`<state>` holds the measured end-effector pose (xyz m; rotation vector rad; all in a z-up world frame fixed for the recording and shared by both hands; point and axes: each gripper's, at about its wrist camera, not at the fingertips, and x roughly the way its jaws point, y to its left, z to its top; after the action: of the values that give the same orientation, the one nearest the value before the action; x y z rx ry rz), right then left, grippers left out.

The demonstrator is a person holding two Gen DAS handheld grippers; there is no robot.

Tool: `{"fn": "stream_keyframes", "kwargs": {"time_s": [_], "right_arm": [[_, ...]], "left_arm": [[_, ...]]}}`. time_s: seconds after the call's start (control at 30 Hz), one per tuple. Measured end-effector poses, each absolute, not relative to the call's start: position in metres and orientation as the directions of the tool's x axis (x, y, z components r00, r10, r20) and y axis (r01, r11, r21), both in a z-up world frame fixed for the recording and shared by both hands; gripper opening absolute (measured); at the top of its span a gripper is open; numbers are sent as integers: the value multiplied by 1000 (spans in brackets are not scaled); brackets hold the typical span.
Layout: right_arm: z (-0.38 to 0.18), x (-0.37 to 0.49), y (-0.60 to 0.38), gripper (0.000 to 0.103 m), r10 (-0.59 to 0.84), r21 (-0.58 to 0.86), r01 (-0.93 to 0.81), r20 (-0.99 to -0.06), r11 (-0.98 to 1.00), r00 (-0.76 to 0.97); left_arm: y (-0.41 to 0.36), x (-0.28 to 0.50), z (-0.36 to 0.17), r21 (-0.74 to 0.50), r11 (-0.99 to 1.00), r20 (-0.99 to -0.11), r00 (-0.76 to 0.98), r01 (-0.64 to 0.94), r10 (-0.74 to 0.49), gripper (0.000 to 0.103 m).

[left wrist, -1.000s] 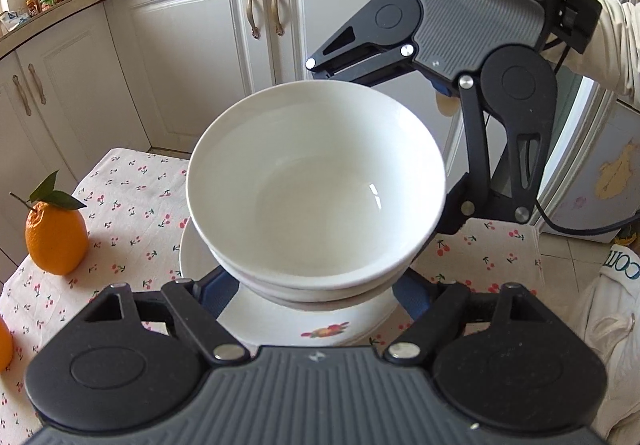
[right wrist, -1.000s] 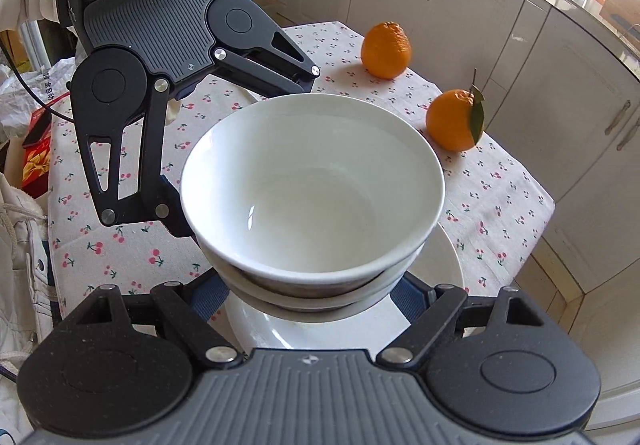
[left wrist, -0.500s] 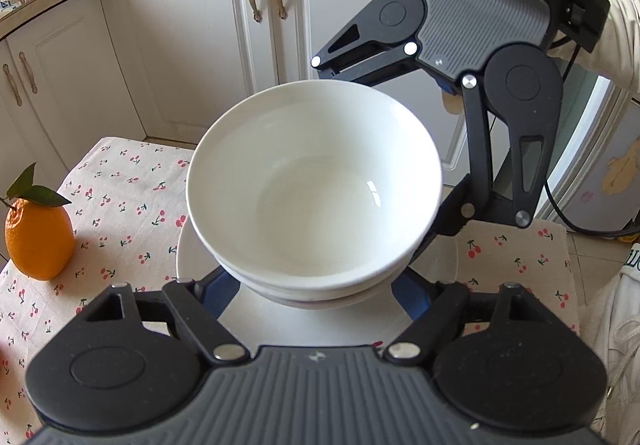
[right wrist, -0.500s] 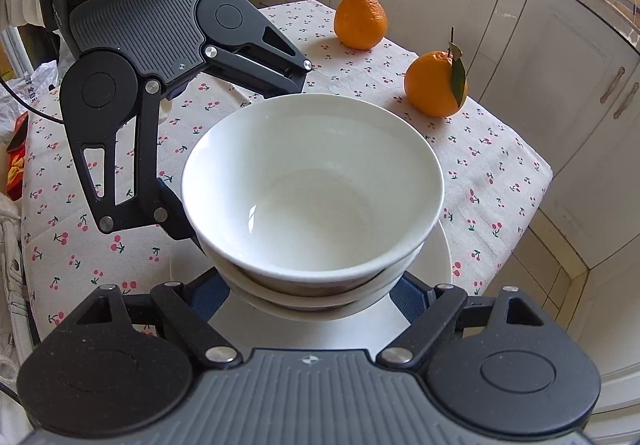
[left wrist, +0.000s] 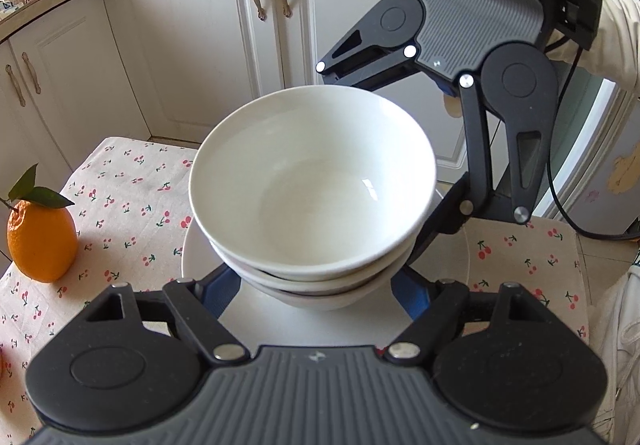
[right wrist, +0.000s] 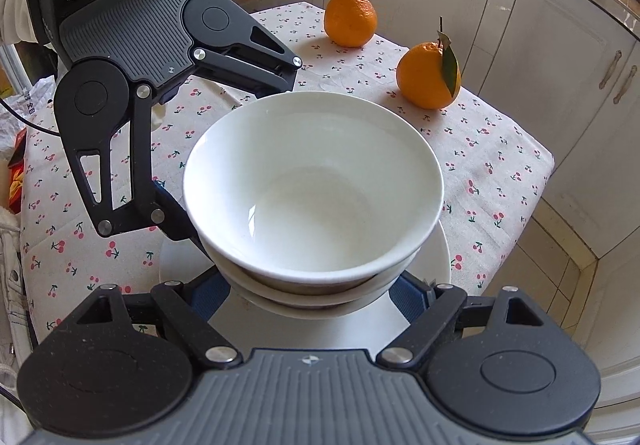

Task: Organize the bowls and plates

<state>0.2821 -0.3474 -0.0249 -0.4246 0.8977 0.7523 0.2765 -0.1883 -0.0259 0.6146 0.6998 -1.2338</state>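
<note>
A stack of white bowls (left wrist: 312,181) sits on a white plate (left wrist: 320,321) and fills the middle of both wrist views; the bowls (right wrist: 316,181) and the plate (right wrist: 436,257) show from the other side too. My left gripper (left wrist: 316,285) and my right gripper (right wrist: 312,293) face each other across the stack. Each has its blue-padded fingers spread wide around the lower bowls, with the fingertips hidden under the rims. The plate seems held above the cherry-print tablecloth (right wrist: 492,149). I cannot tell exactly what the fingers touch.
An orange with a leaf (left wrist: 40,237) lies on the cloth at the left; in the right wrist view it (right wrist: 428,73) sits beyond the bowls with a second orange (right wrist: 350,23). White cabinets (left wrist: 224,45) stand behind. The table edge (right wrist: 516,217) drops to a tiled floor.
Both grippers and the bowl stack with its plate have moved together over the table; the oranges and cabinets have shifted in view. The hold on the stack looks the same.
</note>
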Motion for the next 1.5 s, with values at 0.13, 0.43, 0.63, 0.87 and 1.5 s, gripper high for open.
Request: {"fn": "stream_keyframes", "kwargs": {"time_s": [0.13, 0.43, 0.63, 0.87, 1.5], "right_arm": [[-25, 281, -348, 89, 406, -29, -738, -820, 674, 403], [-21, 274, -347, 103, 396, -46, -712, -805, 701, 442], [-11, 255, -337, 103, 345, -94, -663, -795, 743, 499], [14, 216, -319, 103, 216, -190, -538, -768, 821, 603], [27, 127, -275, 103, -140, -80, 117, -683, 990, 717]], "left_arm": [[-188, 276, -26, 49, 226, -761, 183, 973, -622, 82], [-178, 270, -13, 81, 274, -728, 245, 958, -641, 97], [-162, 250, -1, 133, 345, -706, 334, 929, -624, 98], [-125, 209, 24, 151, 493, -594, 477, 857, -648, 102], [-89, 125, 44, 51, 909, -522, 787, 414, -329, 102]]}}
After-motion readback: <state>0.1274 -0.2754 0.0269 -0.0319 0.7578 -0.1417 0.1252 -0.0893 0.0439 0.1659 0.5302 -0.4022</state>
